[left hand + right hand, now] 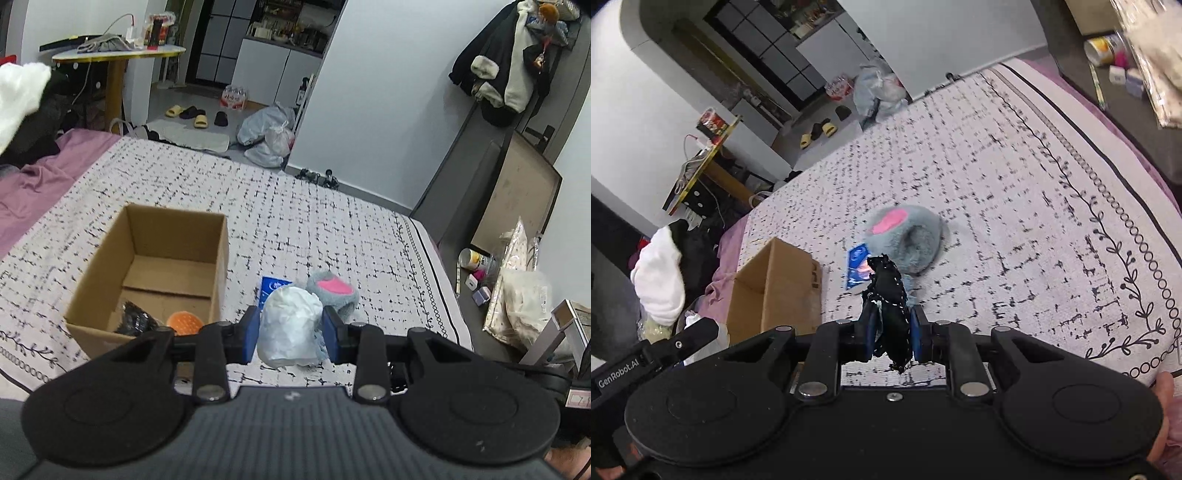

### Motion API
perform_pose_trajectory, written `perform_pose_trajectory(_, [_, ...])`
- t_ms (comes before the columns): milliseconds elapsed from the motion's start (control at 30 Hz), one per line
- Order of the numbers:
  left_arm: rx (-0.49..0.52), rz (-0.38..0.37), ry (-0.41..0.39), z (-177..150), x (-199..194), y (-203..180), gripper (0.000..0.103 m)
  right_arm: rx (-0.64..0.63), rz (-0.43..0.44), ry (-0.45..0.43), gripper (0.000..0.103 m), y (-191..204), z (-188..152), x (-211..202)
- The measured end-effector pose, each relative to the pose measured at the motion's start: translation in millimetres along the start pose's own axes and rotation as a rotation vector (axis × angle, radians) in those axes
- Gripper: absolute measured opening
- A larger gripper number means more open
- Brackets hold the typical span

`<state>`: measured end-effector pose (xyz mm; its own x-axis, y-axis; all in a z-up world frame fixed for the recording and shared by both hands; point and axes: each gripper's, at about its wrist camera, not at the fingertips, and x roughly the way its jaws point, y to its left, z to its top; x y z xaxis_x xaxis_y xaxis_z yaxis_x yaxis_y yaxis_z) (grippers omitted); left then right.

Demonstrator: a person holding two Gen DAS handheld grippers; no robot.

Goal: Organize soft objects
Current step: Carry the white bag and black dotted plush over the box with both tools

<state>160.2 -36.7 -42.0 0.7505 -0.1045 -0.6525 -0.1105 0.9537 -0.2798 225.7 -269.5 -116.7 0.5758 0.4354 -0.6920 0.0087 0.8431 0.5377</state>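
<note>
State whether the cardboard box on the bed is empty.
Not empty: the cardboard box already holds an orange item and a black item.

White walls, a round yellow-edged table, a patterned bedspread, coats hung right

**Room Around the Bed**

A round table with a yellow rim stood at eleven o'clock, cluttered on top. Yellow and black slippers lay on the floor near twelve o'clock, beside tied plastic bags. Coats hung on the wall at one o'clock. A purple sheet lay bunched at nine o'clock.
</note>
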Motion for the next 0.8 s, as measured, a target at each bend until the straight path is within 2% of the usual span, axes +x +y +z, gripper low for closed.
perform_pose_trajectory(800, [0.027, -0.045, -0.057, 41.5, -53.2, 63.9, 0.035, -0.090, 0.023, -0.163, 0.019, 85.6, -16.5, -30.0])
